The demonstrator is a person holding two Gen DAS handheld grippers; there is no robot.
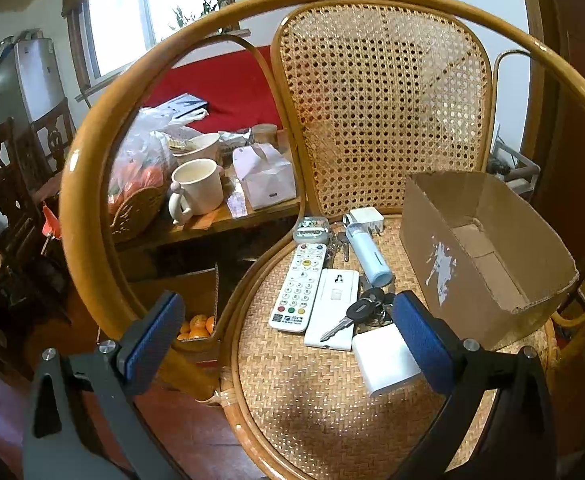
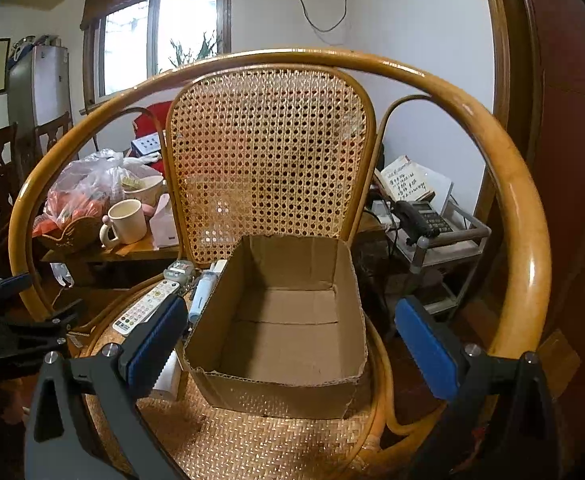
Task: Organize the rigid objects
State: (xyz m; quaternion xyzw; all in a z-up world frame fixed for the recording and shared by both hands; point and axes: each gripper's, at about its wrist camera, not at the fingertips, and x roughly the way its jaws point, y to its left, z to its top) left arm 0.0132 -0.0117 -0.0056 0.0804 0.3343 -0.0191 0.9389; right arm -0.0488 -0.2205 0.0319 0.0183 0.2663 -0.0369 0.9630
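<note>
White remote [image 1: 298, 285] flat, long axis toward chair back [image 1: 380, 108].

White charger [image 1: 384, 360] corner hidden behind left claw [image 1: 292, 340] pad.

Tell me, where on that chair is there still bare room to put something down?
Inside the cardboard box, whose floor is bare, and on the front of the woven seat, below the white adapter. The seat's left-rear is crowded: remote, white flat device, keys, blue tube.
</note>
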